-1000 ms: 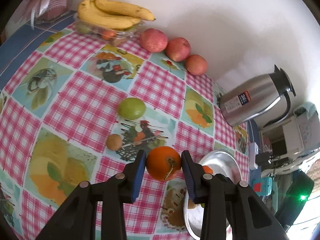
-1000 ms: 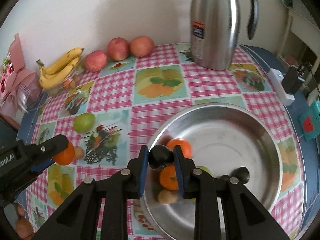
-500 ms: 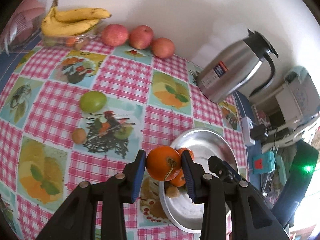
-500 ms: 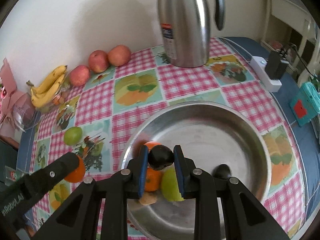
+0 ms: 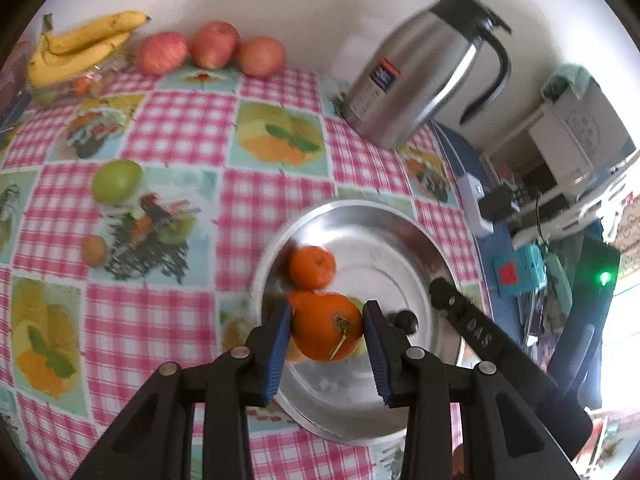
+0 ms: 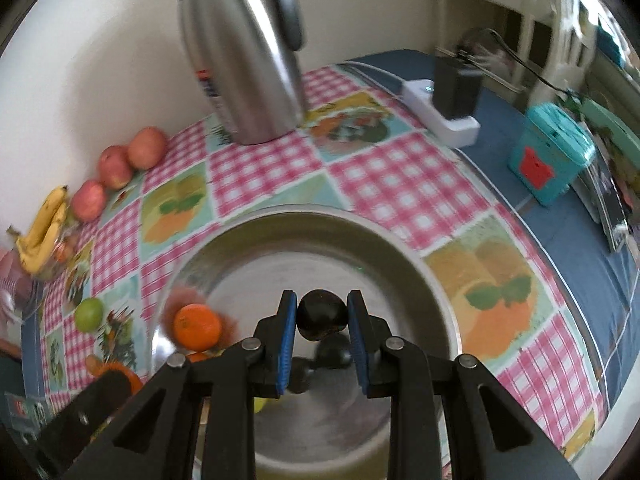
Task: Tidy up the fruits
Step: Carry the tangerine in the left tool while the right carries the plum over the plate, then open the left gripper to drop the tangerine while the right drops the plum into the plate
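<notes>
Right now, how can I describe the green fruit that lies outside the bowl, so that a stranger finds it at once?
Start from the steel bowl on the checked tablecloth. Look across the cloth on the side away from the steel jug, toward the bananas. There the green fruit lies alone: round and pale green, bigger than the small brown fruit near it.

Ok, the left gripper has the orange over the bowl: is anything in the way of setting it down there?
Partly. The left gripper holds the orange above the metal bowl, but right under it lie a mandarin and other fruit. The bowl's bare middle and far side look free.
</notes>
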Demonstrator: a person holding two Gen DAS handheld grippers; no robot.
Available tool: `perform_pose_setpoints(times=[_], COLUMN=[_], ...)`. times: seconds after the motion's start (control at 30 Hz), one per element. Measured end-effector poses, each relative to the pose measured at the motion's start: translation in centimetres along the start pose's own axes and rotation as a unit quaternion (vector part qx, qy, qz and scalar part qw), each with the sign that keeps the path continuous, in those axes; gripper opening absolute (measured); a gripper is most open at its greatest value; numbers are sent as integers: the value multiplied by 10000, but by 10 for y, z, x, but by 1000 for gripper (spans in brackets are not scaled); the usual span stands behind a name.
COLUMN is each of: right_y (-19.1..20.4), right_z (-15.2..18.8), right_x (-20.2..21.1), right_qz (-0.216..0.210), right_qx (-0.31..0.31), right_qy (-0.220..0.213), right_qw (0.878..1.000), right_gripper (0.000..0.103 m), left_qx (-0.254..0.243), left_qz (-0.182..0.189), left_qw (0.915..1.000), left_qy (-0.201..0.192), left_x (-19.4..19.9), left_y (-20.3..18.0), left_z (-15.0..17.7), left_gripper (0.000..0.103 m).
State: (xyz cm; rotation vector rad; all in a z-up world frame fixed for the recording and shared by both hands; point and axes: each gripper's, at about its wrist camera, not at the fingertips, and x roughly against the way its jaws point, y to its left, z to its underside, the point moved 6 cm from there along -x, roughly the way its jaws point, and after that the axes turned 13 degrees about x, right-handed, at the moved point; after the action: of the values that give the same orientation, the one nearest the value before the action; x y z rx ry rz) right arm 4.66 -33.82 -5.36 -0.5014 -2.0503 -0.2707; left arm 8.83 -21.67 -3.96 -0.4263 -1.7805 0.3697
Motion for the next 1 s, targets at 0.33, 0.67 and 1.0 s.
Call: perform_pose_setpoints(times=[0.33, 0.67, 1.0], right_y=[-34, -38, -36], right_z=[15, 23, 26], right_x=[-15, -23, -27], right_qz=[402, 527, 540], right_qx=[-509, -577, -550], right_qy=[260, 420, 550], right_qw=[9976, 9961, 9955], right_gripper=[27, 27, 27], left_qx=[-51, -259, -287], left_qz=[-124, -263, -328], left_qw=[9986, 9969, 9950], left_qy=[505, 699, 894], left_x=[-29, -39, -51], left_y=[-5, -11, -12], left_z=[23, 36, 44], left_gripper=[39, 39, 39])
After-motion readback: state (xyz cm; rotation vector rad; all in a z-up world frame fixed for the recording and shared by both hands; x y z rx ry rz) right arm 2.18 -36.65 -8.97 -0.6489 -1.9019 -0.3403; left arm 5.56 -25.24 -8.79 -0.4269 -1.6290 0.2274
